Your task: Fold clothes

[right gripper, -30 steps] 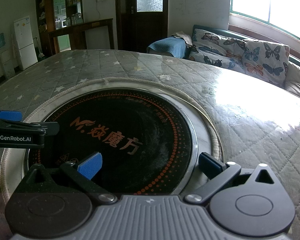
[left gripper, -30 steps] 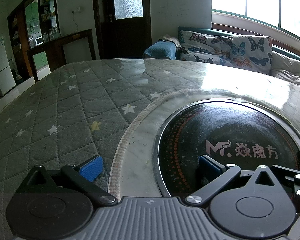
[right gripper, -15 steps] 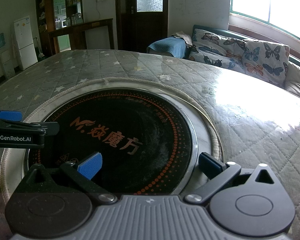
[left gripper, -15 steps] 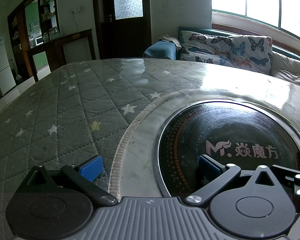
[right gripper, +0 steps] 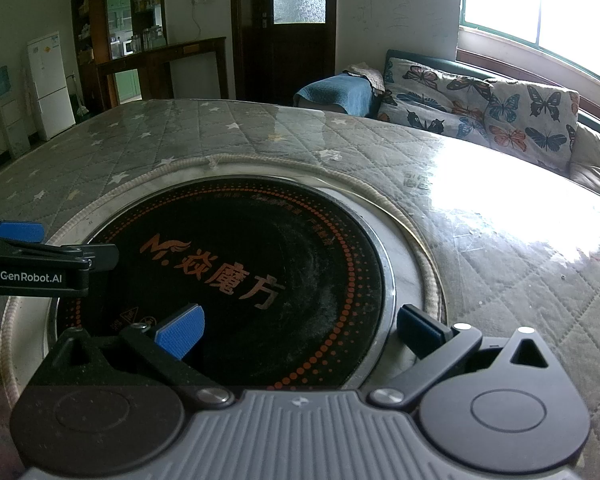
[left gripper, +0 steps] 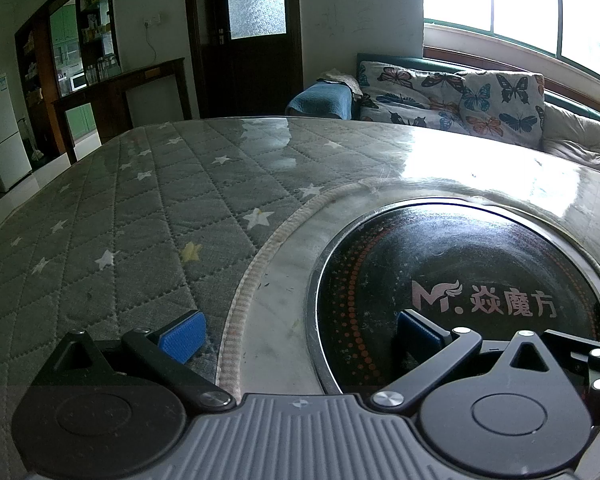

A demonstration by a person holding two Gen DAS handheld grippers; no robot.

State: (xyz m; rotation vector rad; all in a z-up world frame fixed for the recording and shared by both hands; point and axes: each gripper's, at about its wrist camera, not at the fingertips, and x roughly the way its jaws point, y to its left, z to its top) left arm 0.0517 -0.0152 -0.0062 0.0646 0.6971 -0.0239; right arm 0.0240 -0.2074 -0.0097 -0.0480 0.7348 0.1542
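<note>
No garment lies on the table in either view. My left gripper (left gripper: 298,330) hovers low over the round table, open, with nothing between its blue pads; one pad is over the grey star-quilted cover (left gripper: 148,216), the other over the black cooktop disc (left gripper: 460,276). My right gripper (right gripper: 300,330) is open too and holds nothing, above the same black disc (right gripper: 236,264). The left gripper (right gripper: 36,256) shows at the left edge of the right wrist view, side on.
A glossy clear sheet covers the quilted table (right gripper: 500,248), with strong window glare at right. Behind stand a sofa with butterfly cushions (left gripper: 452,96), a folded blue cloth on its arm (right gripper: 340,92), a dark door (left gripper: 252,32), a sideboard and a white fridge (right gripper: 48,84).
</note>
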